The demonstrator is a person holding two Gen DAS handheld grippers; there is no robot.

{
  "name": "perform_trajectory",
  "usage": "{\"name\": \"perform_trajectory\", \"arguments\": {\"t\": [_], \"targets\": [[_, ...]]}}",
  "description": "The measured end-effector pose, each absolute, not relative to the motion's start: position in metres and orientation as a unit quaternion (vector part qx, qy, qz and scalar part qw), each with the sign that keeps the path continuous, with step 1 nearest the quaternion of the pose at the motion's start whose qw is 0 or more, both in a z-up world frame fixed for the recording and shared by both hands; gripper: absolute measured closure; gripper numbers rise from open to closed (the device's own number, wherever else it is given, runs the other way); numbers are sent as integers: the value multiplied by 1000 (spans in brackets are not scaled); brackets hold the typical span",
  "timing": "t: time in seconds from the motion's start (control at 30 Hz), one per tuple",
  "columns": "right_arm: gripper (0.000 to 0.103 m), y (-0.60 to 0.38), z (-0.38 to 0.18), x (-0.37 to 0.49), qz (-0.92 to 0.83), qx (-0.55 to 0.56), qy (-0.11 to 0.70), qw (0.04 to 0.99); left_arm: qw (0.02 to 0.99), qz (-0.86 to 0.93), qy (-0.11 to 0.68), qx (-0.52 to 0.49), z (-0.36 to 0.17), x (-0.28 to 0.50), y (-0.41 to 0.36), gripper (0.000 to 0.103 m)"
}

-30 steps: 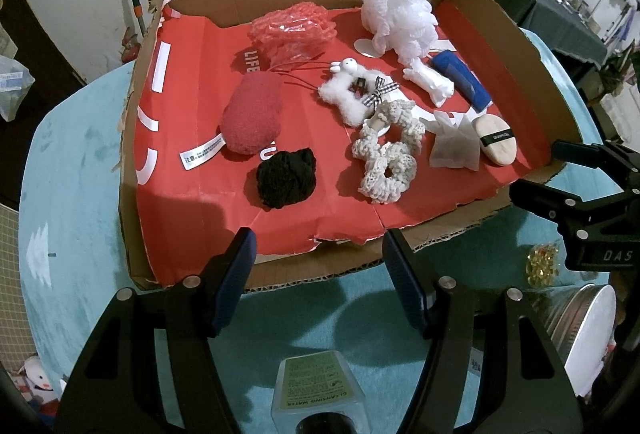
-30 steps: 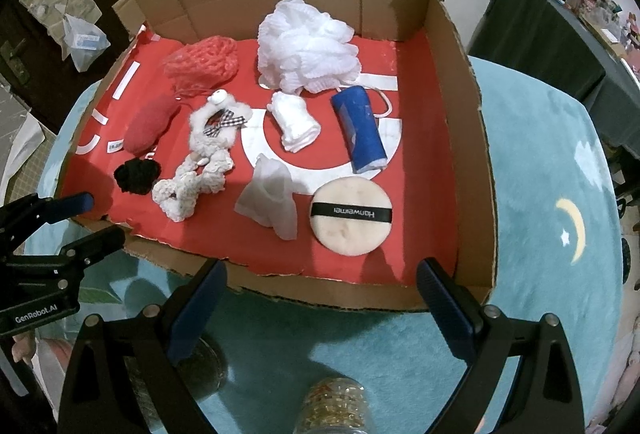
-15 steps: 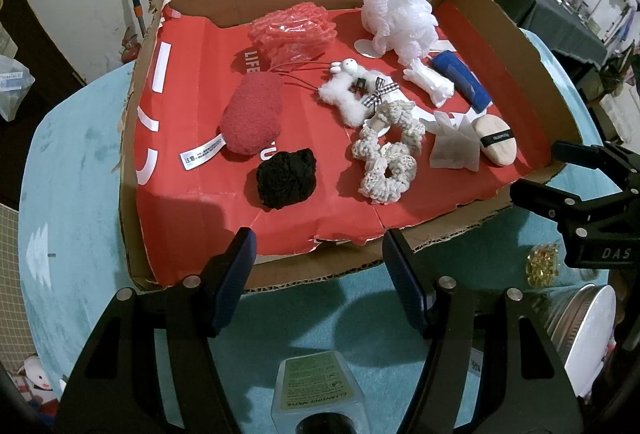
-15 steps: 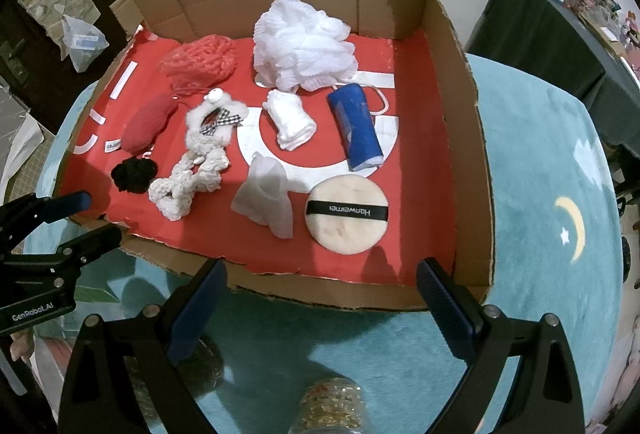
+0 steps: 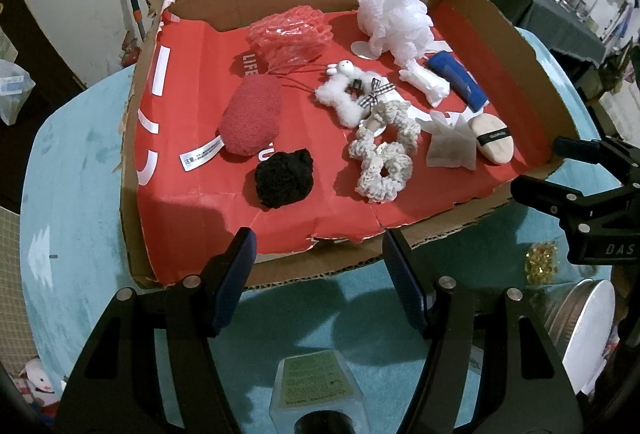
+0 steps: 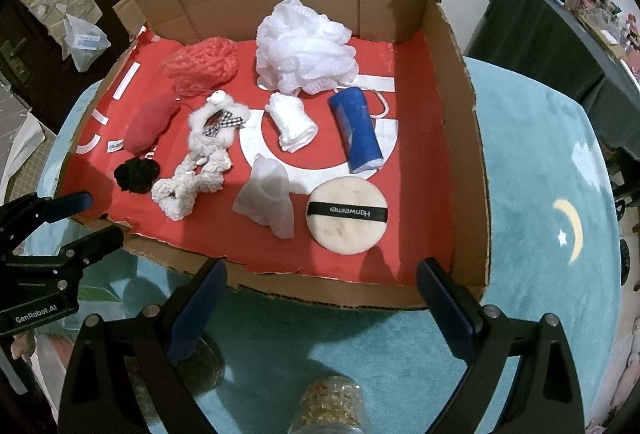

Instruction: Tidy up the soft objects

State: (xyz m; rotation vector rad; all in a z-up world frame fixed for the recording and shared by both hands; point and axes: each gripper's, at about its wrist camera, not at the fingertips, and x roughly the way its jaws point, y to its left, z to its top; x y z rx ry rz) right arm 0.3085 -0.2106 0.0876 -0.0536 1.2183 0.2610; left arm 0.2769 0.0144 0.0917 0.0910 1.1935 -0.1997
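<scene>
Left gripper (image 5: pixel 316 266) and right gripper (image 6: pixel 322 294) both gape wide, empty, above the near edge of the cardboard tray (image 6: pixel 460 106) on the teal bench (image 6: pixel 532 162). Inside the tray: white mesh pouf (image 6: pixel 306 48) far centre, red plush (image 5: pixel 252 122) left, powder puff (image 6: pixel 347 214) near right (strap up), black scrunchie (image 5: pixel 285 178) near left.

**Colours and Patterns**

The cardboard box (image 6: pixel 460 138) is brown, with a red liner carrying white markings. Inside: a white mesh puff (image 6: pixel 306 50), a coral-red net (image 6: pixel 202 62), a dark red plush pad (image 5: pixel 252 120), a black scrunchie (image 5: pixel 284 178), a cream lace scrunchie (image 5: pixel 382 162), a blue roll (image 6: pixel 356 132) and a beige powder puff (image 6: pixel 347 218) with a black band. The bow (image 5: pixel 374 93) appears black-and-white checked. The bench cover (image 6: pixel 540 174) is teal with a yellow moon.
</scene>
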Motion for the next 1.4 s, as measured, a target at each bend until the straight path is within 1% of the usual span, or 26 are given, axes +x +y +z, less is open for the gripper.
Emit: {"name": "perform_trajectory", "arguments": {"t": [0.1, 0.17, 0.2, 0.23, 0.4, 0.5, 0.93, 1.1, 1.2, 1.27, 1.3, 1.4], "targets": [[5, -211, 91, 308, 121, -26, 568, 814, 822, -93, 560, 35, 93, 275, 16, 39], [5, -212, 93, 307, 120, -27, 566, 815, 822, -94, 561, 31, 93, 275, 16, 36], [5, -213, 94, 307, 120, -26, 566, 816, 823, -95, 560, 29, 94, 274, 16, 32], [5, -212, 95, 306, 119, -26, 565, 816, 824, -96, 558, 28, 95, 274, 17, 31], [5, -214, 102, 303, 120, -28, 558, 821, 833, -101, 543, 27, 107, 267, 15, 31], [5, -214, 106, 300, 120, -29, 554, 823, 837, -102, 537, 25, 113, 264, 15, 29], [5, -212, 134, 280, 124, -31, 526, 841, 855, -96, 509, 8, 136, 242, 20, 28], [5, -215, 159, 254, 132, -25, 493, 860, 873, -97, 478, 7, 152, 217, 19, 28], [0, -214, 176, 232, 132, -35, 459, 878, 886, -98, 454, -1, 162, 197, 20, 28], [0, -213, 189, 210, 135, -42, 430, 891, 893, -100, 440, -9, 166, 184, 20, 23], [0, -213, 193, 202, 135, -46, 420, 896, 898, -101, 429, -11, 169, 175, 21, 20], [0, -214, 204, 171, 134, -51, 380, 914, 914, -97, 394, -13, 172, 148, 20, 18]]}}
